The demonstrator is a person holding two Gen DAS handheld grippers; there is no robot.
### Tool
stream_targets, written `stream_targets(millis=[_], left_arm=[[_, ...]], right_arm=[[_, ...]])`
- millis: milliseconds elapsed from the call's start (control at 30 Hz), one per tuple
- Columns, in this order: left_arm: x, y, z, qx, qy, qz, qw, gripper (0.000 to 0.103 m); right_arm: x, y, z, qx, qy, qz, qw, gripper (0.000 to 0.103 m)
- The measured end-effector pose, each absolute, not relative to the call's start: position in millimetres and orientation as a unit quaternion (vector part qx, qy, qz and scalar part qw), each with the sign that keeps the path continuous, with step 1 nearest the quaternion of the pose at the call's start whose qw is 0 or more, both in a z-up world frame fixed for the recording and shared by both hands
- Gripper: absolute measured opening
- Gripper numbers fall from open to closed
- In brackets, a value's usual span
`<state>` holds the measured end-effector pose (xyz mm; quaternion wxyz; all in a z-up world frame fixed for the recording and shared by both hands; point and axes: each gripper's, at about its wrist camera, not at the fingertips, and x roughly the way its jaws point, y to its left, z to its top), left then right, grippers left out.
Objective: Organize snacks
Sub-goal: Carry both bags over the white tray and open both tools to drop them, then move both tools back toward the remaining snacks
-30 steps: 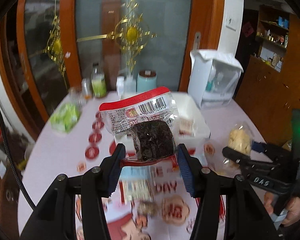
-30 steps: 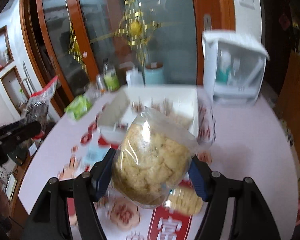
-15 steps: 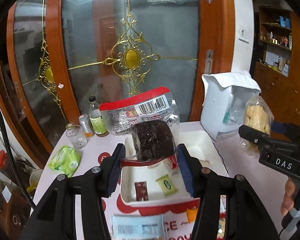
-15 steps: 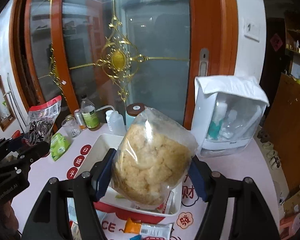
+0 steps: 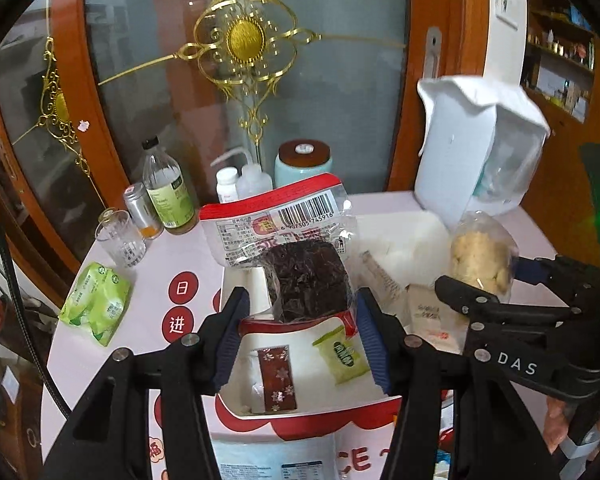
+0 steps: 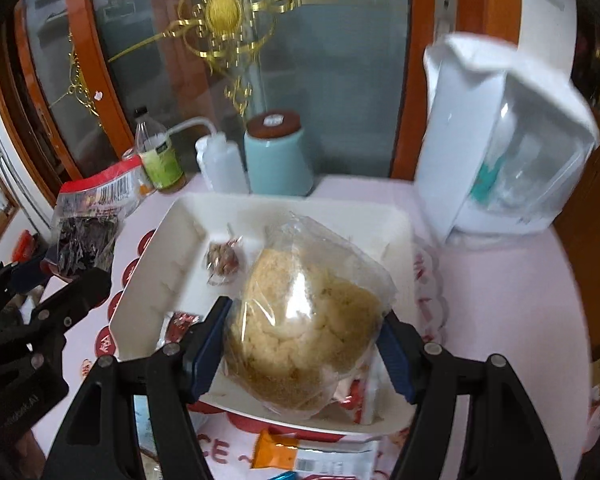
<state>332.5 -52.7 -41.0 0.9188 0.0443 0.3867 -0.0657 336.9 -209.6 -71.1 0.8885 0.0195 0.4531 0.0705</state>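
Right wrist view first: the right gripper [image 6: 304, 344] is clamped on a clear bag of pale crumbly snacks [image 6: 304, 328], blue pads pressing its sides, and the bag hangs directly over the near part of the white tray [image 6: 284, 208]. So for this hand the drop spot lies straight below and a little ahead; I'd judge all it needs is to lower and let go. The bag stands taller than it is wide, its loose twisted top pointing up and away toward the door.

Left wrist view: the left gripper [image 5: 300, 334] pinches a red-edged packet of dark dried snack [image 5: 300, 264] by its lower end, long axis upright, barcode at the top. It hangs above the tray's left near corner [image 5: 236, 404], so both hands are over the tray, the right one further in.

Inside the tray, at the left, lie a dark brown wrapped bar [image 5: 278, 378] and a small green sachet [image 5: 342, 356]; toward the back sits a small twisted clear wrapper [image 6: 222, 258] with something brownish in it. A red packet [image 6: 180, 326] peeks out by the right gripper's left finger.

Outside the tray, an orange-ended packet [image 6: 276, 454] lies on the tablecloth at its near edge, and a green pack [image 5: 96, 304] sits well off to the left.
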Motion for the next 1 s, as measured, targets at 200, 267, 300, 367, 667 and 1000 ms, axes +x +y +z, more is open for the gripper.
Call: stream_targets(millis=[200,267,300,367,667,1000], left_arm=[[335.9,-45.7,-49.7,0.033,0.392,-0.069,0.917,0.087],[336.8,-42.3,-50.8,0.027,0.399,-0.065,0.914,0.087],[336.9,-40.9,-50.9,0.025,0.401,-0.063,0.913,0.087],[334.3,-38.0,-50.5,0.019,0.405,-0.063,0.912,0.087],[308.0,-33.7,-33.1,0.010,0.394,-0.064,0.917,0.087],[267.4,-36.2,4.3,0.014,0.369,-0.067,0.927,0.087]], right_arm=[[338.9,-209.2,-88.4,0.019,0.462,0.066,0.884,0.084],[337.3,-212.0,-87.1,0.023,0.455,0.062,0.888,0.089],[336.8,-213.5,-85.4,0.026,0.453,0.062,0.889,0.089],[334.7,-215.6,-81.8,0.034,0.450,0.065,0.890,0.089],[315.3,-214.7,-60.1,0.034,0.440,0.087,0.893,0.089],[276.0,-208.8,-24.2,0.013,0.415,0.105,0.904,0.089]])
